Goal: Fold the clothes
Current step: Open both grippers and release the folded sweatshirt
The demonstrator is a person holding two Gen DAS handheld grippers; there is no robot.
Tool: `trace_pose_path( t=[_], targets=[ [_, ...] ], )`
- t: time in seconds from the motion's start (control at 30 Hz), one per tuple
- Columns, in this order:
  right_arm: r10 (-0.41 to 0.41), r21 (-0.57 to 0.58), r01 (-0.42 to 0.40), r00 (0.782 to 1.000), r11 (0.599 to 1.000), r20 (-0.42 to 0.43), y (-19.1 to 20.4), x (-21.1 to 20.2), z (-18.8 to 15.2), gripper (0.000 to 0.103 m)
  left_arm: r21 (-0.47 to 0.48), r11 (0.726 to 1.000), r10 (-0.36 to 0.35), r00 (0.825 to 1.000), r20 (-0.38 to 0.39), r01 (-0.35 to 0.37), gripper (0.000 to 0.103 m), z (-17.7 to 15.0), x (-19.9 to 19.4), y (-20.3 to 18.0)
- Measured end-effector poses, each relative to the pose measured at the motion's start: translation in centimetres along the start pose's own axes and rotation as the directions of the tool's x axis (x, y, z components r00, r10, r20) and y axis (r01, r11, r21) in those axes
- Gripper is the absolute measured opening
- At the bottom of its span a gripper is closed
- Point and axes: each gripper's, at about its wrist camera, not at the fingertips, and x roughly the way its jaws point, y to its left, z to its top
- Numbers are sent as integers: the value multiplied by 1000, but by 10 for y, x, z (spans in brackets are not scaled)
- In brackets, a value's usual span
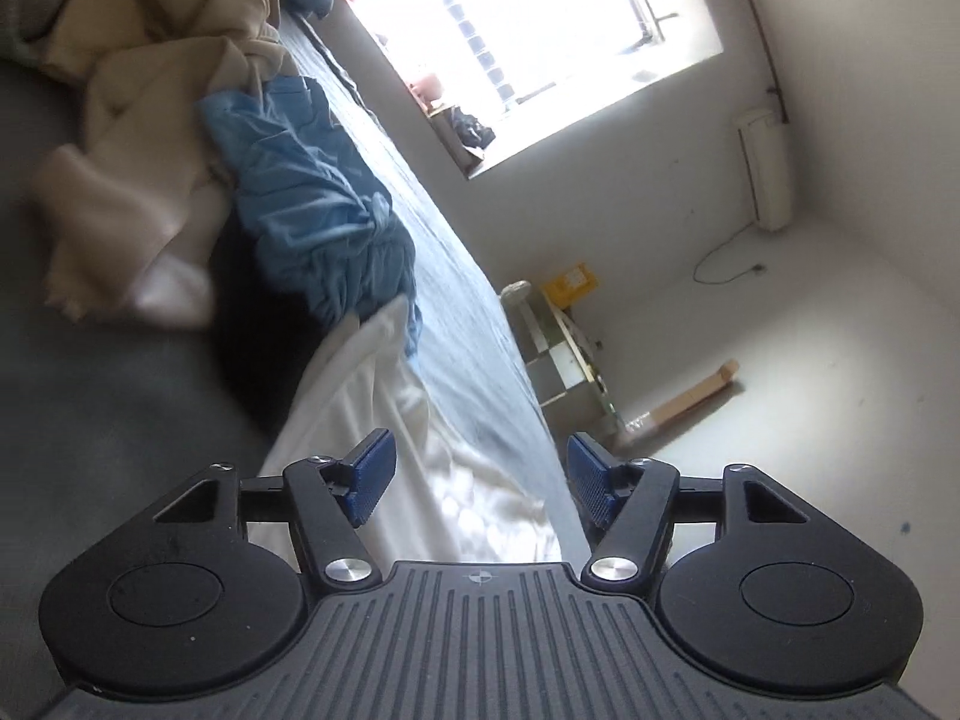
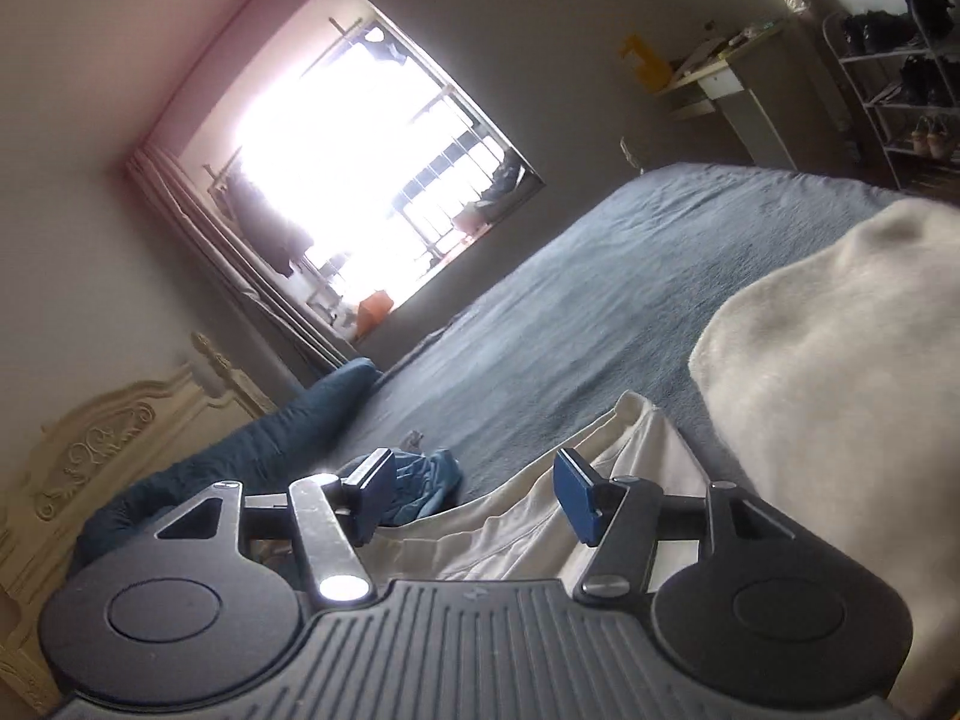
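Note:
A white garment (image 1: 384, 420) lies on the bed's grey-blue cover (image 1: 456, 276), running under my left gripper (image 1: 480, 480), which stands open with nothing between its blue pads. Beyond it sit a crumpled blue garment (image 1: 312, 204) and a beige pile (image 1: 162, 96). In the right wrist view the same white garment (image 2: 528, 516) stretches below my right gripper (image 2: 474, 492), also open and holding nothing. The blue garment (image 2: 426, 480) shows just past its left finger. A cream fluffy item (image 2: 840, 372) lies at the right on the bed cover (image 2: 600, 300).
A bright window (image 1: 540, 30) and white wall lie beyond the bed's far edge. A glass side table (image 1: 558, 342) and a yellow box (image 1: 570, 282) stand by the wall. A dark blue pillow (image 2: 270, 438), carved headboard (image 2: 96, 444), desk (image 2: 720, 90) and shoe rack (image 2: 900, 72) show too.

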Motion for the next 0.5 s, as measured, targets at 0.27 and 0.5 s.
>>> trace_pose_path(
  t=[0.27,0.5],
  targets=[
    [247,128,-244,969,961,-9,22,-103,-21,79,-70,992,98,994,-50,-101,72,-58,19,16],
    [-33,313,87,984,946,-173,-58,-11,-105,84,-238,955,187,982,30,-175,72,-90,43,52]
  ],
)
